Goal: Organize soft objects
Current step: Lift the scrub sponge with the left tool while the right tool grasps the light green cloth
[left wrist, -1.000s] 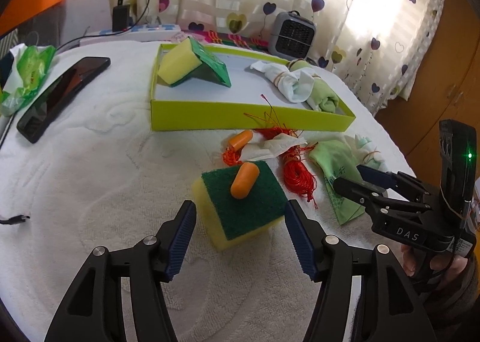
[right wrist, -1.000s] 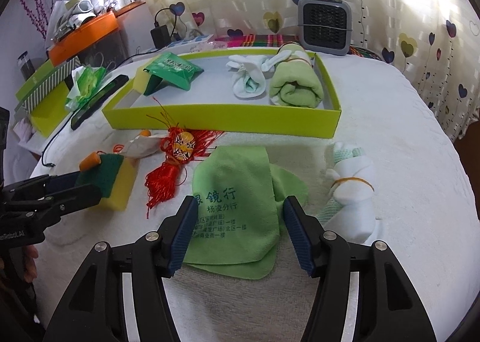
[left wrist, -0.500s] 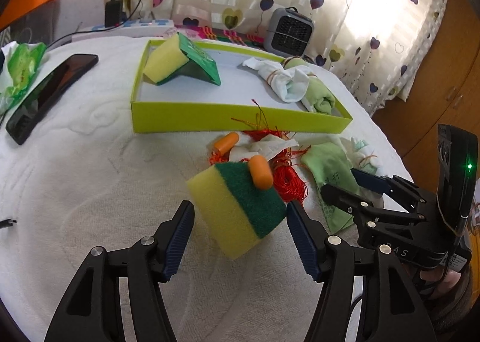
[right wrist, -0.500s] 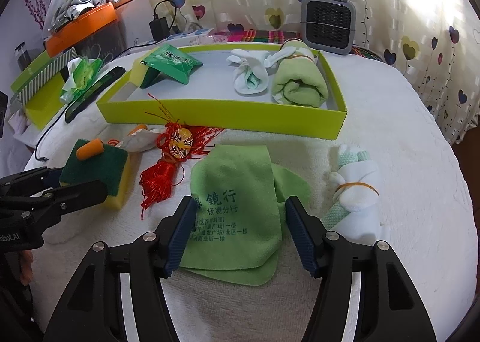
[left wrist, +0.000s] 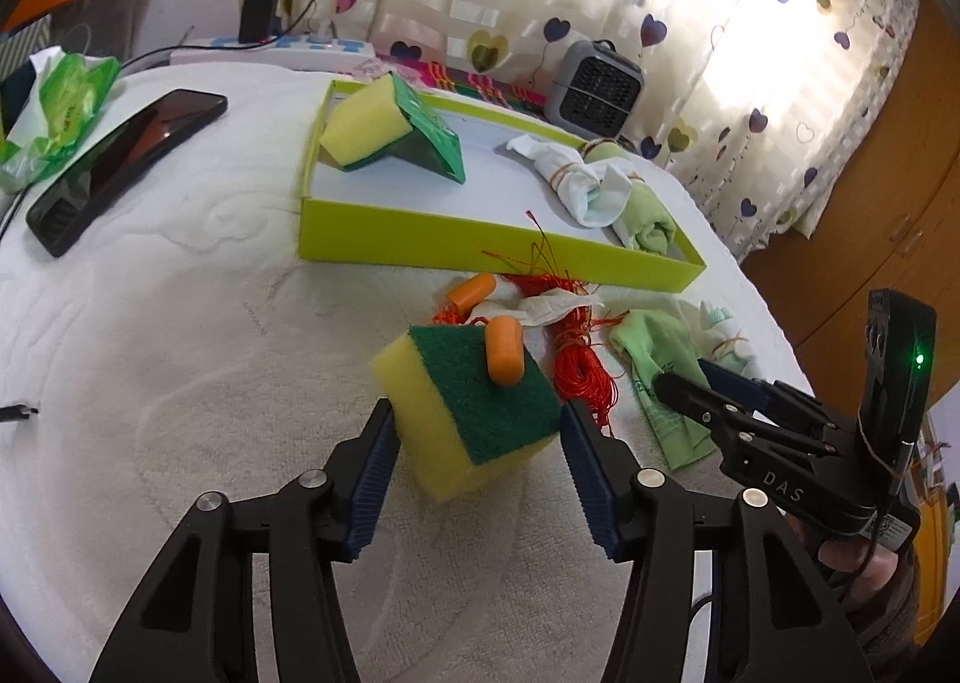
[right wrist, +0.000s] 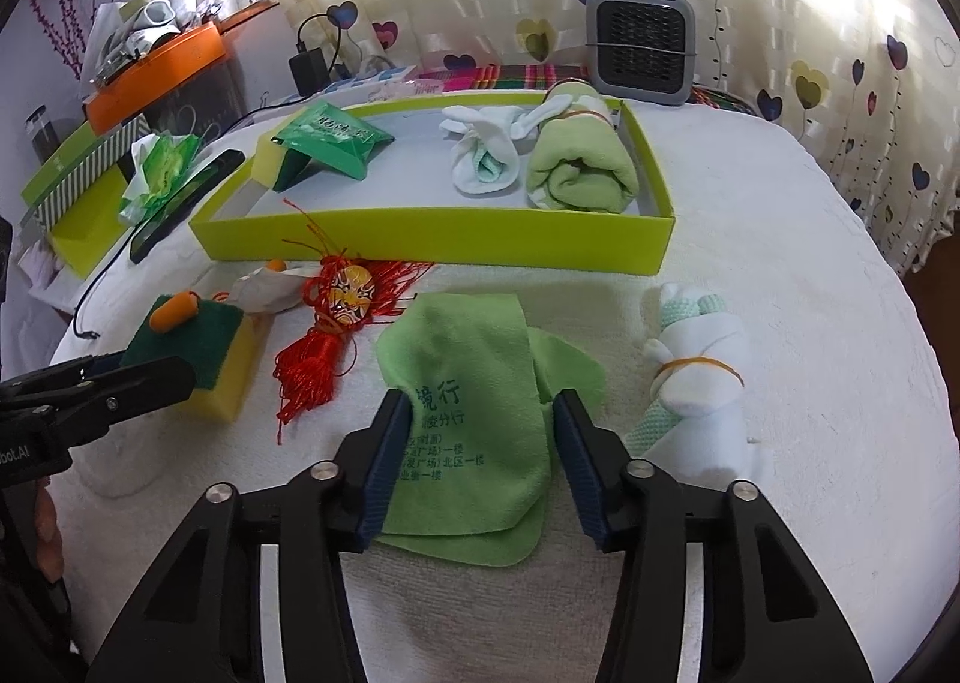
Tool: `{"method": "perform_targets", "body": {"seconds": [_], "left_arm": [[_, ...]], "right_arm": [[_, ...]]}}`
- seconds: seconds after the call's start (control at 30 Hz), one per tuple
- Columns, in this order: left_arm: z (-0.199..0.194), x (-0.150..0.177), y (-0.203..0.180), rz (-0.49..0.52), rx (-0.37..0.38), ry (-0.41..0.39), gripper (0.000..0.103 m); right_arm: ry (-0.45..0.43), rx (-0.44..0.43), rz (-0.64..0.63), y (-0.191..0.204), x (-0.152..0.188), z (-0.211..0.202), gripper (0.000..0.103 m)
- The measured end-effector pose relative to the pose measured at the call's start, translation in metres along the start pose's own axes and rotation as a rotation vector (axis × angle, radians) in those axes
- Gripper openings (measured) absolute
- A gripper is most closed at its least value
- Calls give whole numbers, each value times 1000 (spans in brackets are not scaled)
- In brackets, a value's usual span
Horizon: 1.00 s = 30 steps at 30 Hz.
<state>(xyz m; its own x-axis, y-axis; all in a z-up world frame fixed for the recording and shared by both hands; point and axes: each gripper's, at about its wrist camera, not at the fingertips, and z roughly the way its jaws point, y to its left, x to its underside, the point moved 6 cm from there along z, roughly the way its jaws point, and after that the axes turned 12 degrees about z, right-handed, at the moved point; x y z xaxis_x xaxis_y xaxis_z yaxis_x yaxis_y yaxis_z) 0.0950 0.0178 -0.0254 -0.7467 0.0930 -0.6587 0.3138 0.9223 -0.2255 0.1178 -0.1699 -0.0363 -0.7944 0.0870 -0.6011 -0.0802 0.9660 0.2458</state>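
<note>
Left gripper [left wrist: 477, 443]: jaws have just been closing and now pinch the yellow sponge with green scouring face [left wrist: 462, 413], tilted, an orange foam earplug [left wrist: 504, 350] on top. Right gripper [right wrist: 480, 443]: jaws likewise closing astride the green microfibre cloth [right wrist: 474, 413], lying on the white towel-covered surface [right wrist: 810, 275]; whether its pads press is unclear. Judged step: pick-up; next, carry to the lime-green tray [right wrist: 432, 242]. Cloth bears Chinese print, "行" legible; right gripper's body reads "DAS".
</note>
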Motion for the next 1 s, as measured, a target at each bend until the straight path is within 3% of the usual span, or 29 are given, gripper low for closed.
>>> {"method": "perform_targets", "body": {"seconds": [0.23,0.4,1.0], "left_arm": [[-8,0,3,-3,7,-22,48],[-18,3,9,-11,4,-31,47],[-39,2,12,-4,-9,-73,47]], "right_arm": [[-10,-6,9,-1,-1,-2,24],[-27,-8,4,0,-1,-5,17],[-78,-18,-4,3,-2,-17,11]]}}
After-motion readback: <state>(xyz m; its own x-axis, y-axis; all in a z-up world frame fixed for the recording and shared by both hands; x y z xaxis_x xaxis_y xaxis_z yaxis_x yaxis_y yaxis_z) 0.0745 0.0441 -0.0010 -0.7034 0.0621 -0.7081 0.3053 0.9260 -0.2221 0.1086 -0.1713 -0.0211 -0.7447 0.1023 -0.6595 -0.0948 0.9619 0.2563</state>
